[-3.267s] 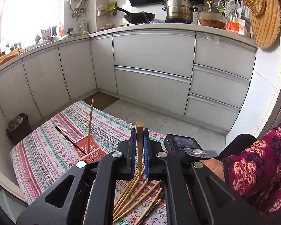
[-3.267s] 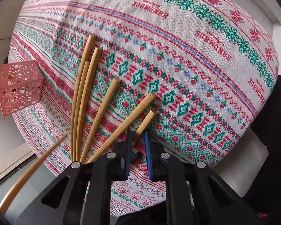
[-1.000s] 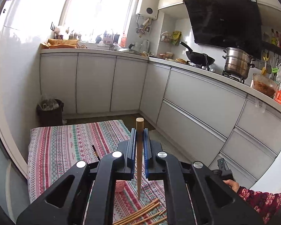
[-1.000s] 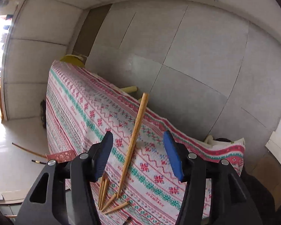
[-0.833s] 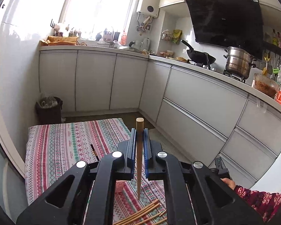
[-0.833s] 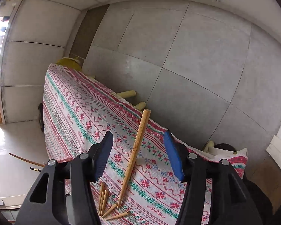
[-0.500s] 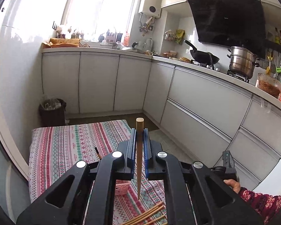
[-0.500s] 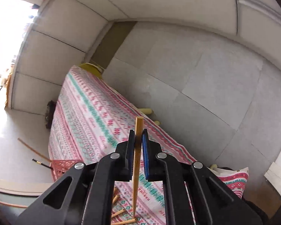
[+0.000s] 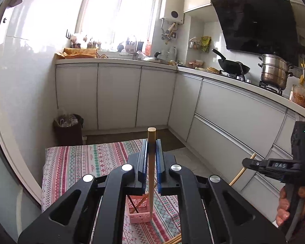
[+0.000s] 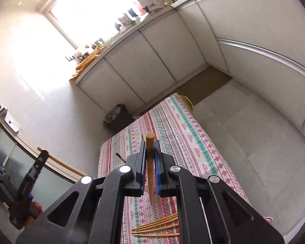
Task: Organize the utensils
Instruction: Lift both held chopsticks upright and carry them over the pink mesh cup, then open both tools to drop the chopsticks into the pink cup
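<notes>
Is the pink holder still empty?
No. The pink holder already has chopsticks leaning inside it, under the left gripper.

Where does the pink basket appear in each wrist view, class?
Left wrist view: the pink basket shows low in the middle, on the striped cloth, behind the left claw.
Right wrist view: not visible.
Shared landmark: the dark bin by the cabinets, also at.
</notes>
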Demonstrator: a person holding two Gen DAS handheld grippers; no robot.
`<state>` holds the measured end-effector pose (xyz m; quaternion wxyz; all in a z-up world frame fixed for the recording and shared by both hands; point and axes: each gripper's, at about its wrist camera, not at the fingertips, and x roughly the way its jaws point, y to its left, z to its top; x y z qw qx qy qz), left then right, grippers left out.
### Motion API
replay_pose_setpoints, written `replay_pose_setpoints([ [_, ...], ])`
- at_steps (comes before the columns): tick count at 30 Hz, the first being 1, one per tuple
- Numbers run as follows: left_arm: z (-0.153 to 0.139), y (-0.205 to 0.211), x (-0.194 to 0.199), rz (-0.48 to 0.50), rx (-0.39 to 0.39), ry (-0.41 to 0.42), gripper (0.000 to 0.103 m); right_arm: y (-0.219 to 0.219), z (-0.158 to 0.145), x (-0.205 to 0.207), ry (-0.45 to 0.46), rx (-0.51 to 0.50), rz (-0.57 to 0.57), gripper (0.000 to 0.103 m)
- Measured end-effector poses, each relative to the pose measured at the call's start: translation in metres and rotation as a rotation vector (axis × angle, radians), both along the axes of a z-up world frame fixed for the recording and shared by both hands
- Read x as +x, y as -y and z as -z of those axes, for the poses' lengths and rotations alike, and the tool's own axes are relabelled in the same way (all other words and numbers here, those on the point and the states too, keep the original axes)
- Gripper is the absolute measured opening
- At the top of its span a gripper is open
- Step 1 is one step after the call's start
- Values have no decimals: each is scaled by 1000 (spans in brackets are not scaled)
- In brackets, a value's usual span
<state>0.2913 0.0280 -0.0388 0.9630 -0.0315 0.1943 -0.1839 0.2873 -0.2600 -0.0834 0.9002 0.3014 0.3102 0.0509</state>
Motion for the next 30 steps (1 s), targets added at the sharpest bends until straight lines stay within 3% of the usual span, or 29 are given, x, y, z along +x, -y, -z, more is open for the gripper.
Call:
replay_pose_setpoints([
  [5,14,0,28,-42,6,0,6,-23,-28,22,60,-49,-30,8],
  [10,50,3,55,-74,33,-27,7,-46,-28,49,75,-88,-56,8],
  [13,77,-3,63,-94,10,-93,22,-59,-13,68,59,-105,-71,8],
  [14,82,-8,61,-103,-9,-105,22,-63,-9,73,55,-109,-78,8],
  [18,67,-43,29,-169,-146,-37,21,-79,0,82,60,-153,-96,8],
  [23,41,-90,-13,-279,-299,58,31,-102,4,96,68,-221,-114,8],
  [26,36,-104,-24,-283,-319,77,31,-117,14,106,58,-267,-120,8],
  [30,35,-107,-26,-286,-295,70,34,-127,39,118,22,-239,-152,11],
])
